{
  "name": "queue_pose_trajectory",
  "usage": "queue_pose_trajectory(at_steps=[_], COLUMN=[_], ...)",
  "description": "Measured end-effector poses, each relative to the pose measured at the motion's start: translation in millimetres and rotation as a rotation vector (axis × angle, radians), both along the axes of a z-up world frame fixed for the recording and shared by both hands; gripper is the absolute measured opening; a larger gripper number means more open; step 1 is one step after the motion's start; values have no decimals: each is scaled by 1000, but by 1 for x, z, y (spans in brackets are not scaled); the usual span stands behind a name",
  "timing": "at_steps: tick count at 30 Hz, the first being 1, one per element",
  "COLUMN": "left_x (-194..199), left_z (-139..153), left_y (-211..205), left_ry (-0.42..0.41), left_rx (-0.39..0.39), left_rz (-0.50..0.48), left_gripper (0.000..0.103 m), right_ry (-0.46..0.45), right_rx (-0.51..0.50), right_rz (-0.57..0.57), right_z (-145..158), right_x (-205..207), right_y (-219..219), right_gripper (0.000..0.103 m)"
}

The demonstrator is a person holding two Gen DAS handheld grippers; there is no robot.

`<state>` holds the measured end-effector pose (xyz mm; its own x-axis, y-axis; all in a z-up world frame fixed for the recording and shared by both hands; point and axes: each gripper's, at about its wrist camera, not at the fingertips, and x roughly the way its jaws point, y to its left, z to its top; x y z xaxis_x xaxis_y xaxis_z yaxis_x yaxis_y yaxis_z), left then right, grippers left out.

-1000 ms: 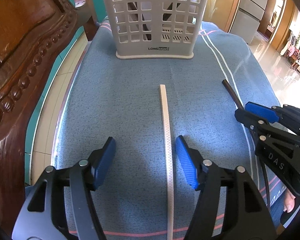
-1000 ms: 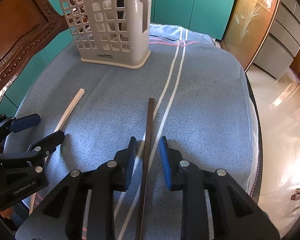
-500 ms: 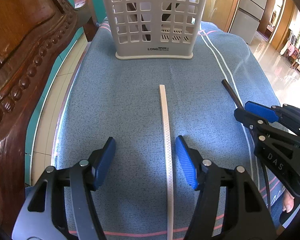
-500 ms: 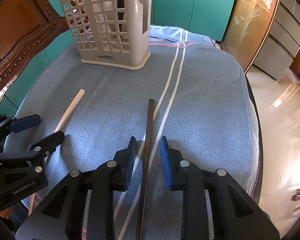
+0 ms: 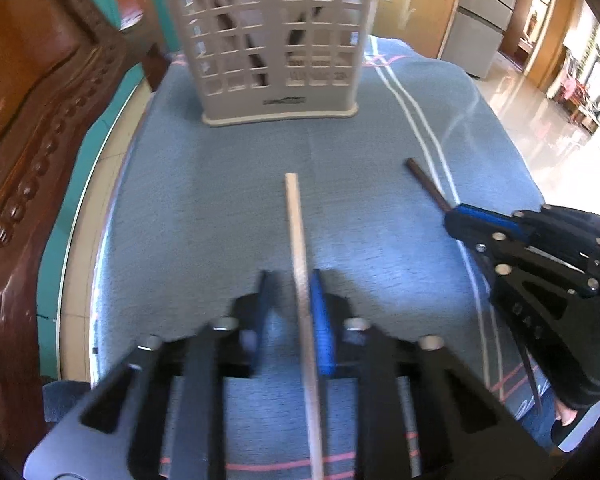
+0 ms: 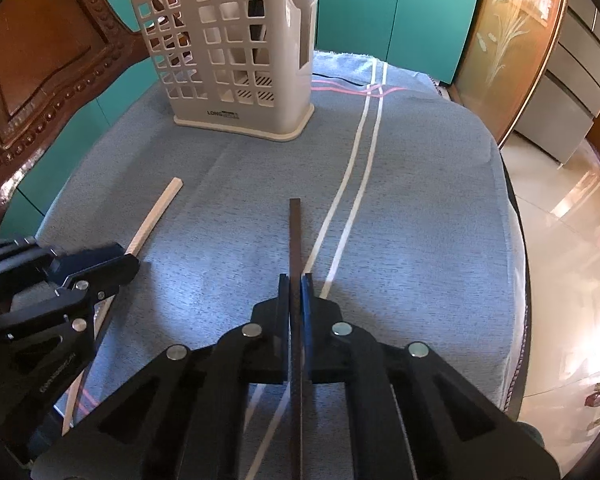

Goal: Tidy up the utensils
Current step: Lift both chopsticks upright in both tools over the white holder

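Two chopsticks are in hand and neither has reached the holder, so the sorting looks to be in its pick-up stage. The right tongs [image 6: 295, 280] are closed on the dark chopstick [image 6: 294, 232], both pads pressed flat against its sides; its free tip points across the blue cloth of the table [image 6: 420, 208] toward the far edge, beside the pair of white stripes. The left tongs [image 5: 288, 280] are narrowed around the pale chopstick [image 5: 296, 220]: the right pad touches it, but motion blur hides whether the left pad has met it, so I cannot tell if that grip is complete. The pale stick runs straight toward the far edge, its tip well short of the holder.

The beige utensil holder [image 6: 236, 52] stands upright near the table's far edge, toward the left side. Dark shapes show through its lattice in the left view, possibly utensils already stowed; they are too blurred to name.

By my reading, what is left is to lift both sticks, turn them upright, and drop them into the holder's open top.
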<state>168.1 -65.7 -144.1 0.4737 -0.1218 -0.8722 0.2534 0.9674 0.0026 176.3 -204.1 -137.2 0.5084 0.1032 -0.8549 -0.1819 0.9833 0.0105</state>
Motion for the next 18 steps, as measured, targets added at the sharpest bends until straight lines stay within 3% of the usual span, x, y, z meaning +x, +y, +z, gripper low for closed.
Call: queue_pose_trajectory(at_steps=[6, 18], left_x=[-4, -21], left_z=[24, 137], left_y=[-3, 34], left_ry=[-62, -260], left_rx=[-52, -254], left_rz=[-20, -30], left_gripper=[7, 6], right_ry=[-105, -339], right_rx=[39, 183], right_rz=[-4, 15], right_z=[34, 142], right_x=[-12, -54], right_y=[-8, -37], right_gripper=[6, 7])
